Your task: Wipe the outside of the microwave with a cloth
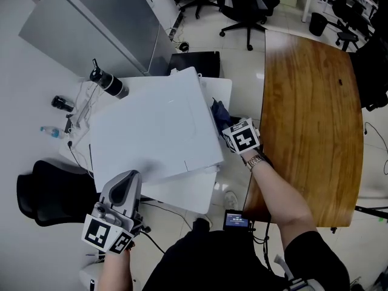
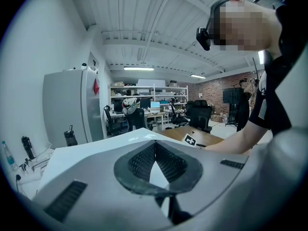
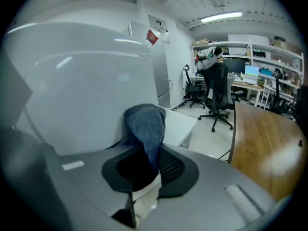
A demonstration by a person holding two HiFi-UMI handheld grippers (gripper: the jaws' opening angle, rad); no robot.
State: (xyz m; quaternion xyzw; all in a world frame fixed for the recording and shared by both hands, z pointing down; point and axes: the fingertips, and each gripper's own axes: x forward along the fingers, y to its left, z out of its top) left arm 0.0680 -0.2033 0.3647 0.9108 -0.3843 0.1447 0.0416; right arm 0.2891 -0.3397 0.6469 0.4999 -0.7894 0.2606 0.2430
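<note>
The white microwave (image 1: 157, 126) stands on a white table (image 1: 221, 90); I look down on its top. My right gripper (image 1: 223, 125) is at its right side, shut on a dark blue cloth (image 1: 219, 115). In the right gripper view the cloth (image 3: 147, 124) sticks up from between the pads and lies against the microwave's white side wall (image 3: 82, 90). My left gripper (image 1: 127, 177) is at the microwave's near left corner, shut and empty. In the left gripper view its fingertips (image 2: 155, 150) meet over the white top (image 2: 86, 153).
A grey cabinet (image 1: 103, 23) stands behind the microwave, with a black bottle (image 1: 108, 82) and a small water bottle (image 1: 51, 131) at the left. A long wooden table (image 1: 312, 126) runs along the right. Office chairs (image 1: 248, 5) stand further back, and a black chair (image 1: 51, 193) is at the near left.
</note>
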